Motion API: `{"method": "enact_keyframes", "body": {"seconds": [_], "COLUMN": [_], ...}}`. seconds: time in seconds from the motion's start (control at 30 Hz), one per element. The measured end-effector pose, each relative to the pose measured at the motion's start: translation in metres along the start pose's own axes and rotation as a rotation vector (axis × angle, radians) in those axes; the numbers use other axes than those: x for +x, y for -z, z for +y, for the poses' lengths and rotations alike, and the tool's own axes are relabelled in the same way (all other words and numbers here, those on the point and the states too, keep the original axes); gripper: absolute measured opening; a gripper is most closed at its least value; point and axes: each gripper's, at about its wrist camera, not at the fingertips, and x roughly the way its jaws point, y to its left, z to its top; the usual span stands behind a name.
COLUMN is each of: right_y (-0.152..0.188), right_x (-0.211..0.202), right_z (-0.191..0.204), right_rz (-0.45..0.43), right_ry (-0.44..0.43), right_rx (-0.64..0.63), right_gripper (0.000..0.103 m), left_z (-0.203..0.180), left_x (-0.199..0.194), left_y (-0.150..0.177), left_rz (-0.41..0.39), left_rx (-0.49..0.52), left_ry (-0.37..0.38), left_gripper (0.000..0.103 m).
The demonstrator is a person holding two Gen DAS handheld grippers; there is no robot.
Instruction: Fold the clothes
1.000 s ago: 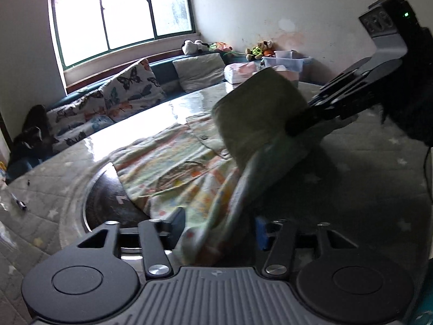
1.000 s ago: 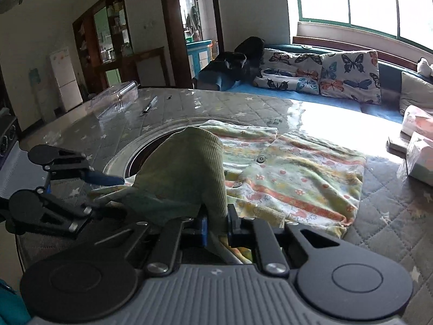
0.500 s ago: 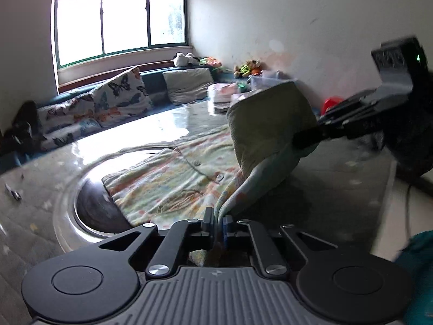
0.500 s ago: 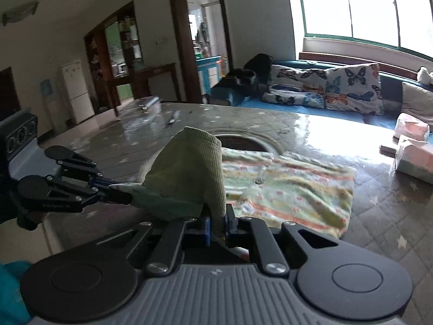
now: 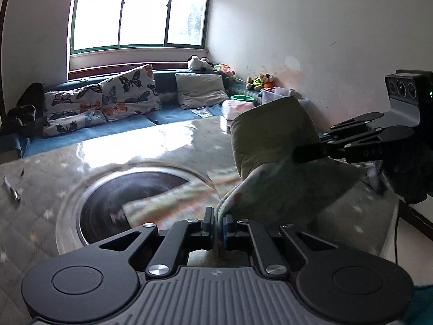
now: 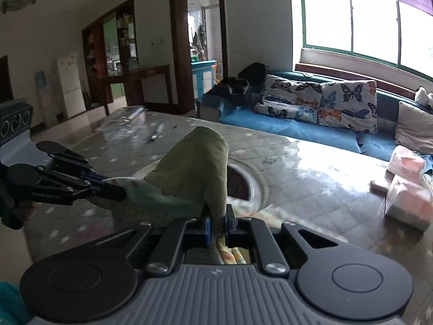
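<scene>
A small garment, floral print with a pale green ribbed band (image 5: pixel 270 132), hangs lifted between both grippers. My left gripper (image 5: pixel 218 220) is shut on its printed edge at the bottom of the left wrist view. The right gripper (image 5: pixel 297 155) comes in from the right there, shut on the cloth below the green band. In the right wrist view my right gripper (image 6: pixel 217 223) pinches the green ribbed part (image 6: pixel 197 170), and the left gripper (image 6: pixel 119 192) holds the printed edge at the left. The garment's lower part (image 5: pixel 167 203) still trails blurred over the table.
The round table (image 5: pixel 40 173) has a quilted star cover and a dark round inset (image 5: pixel 130 189). A pen-like object (image 6: pixel 155 135) and a clear plastic box (image 6: pixel 130 116) lie at its far side, tissue packs (image 6: pixel 406 200) at the right. A blue sofa with butterfly cushions (image 6: pixel 346 103) stands behind.
The left gripper, open a second ago, has shut on the garment's edge. Both grippers have risen and pulled most of the garment up off the table.
</scene>
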Motion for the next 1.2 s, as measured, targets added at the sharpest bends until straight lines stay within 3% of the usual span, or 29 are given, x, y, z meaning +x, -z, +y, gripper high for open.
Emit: {"method": "enact_keyframes", "body": {"seconds": [0.2, 0.4, 0.5, 0.7, 0.8, 0.93, 1.03, 1.2], "right_y": [-0.017, -0.004, 0.006, 0.017, 0.017, 0.017, 0.026, 0.048], "right_x": [0.063, 0.121, 0.139, 0.147, 0.133, 0.112, 0.099, 0.097], "right_z": [-0.029, -0.048, -0.056, -0.072, -0.081, -0.085, -0.078, -0.069], "right_rz": [0.065, 0.131, 0.144, 0.132, 0.096, 0.064, 0.068, 0.114], "right_ry": [0.044, 0.093, 0.114, 0.150, 0.184, 0.213, 0.172, 0.152], "right_rx": [0.020, 0.081, 0.125, 0.181, 0.203, 0.203, 0.202, 0.201], "right_gripper": [0.008, 0.009, 0.018, 0.026, 0.033, 0.034, 0.033, 0.033], "left_z": [0.041, 0.072, 0.082, 0.091, 0.096, 0.101, 0.102, 0.110], "left_x": [0.068, 0.124, 0.142, 0.148, 0.145, 0.143, 0.140, 0.137], "left_y": [-0.026, -0.019, -0.012, -0.005, -0.005, -0.009, -0.016, -0.029], "left_rz": [0.087, 0.172, 0.202, 0.212, 0.209, 0.217, 0.205, 0.192], "left_rx": [-0.042, -0.116, -0.159, -0.220, -0.250, -0.284, -0.263, -0.251], "left_ry": [-0.035, -0.064, -0.088, -0.134, -0.157, -0.195, -0.201, -0.294], "left_gripper": [0.007, 0.009, 0.014, 0.036, 0.042, 0.050, 0.051, 0.056]}}
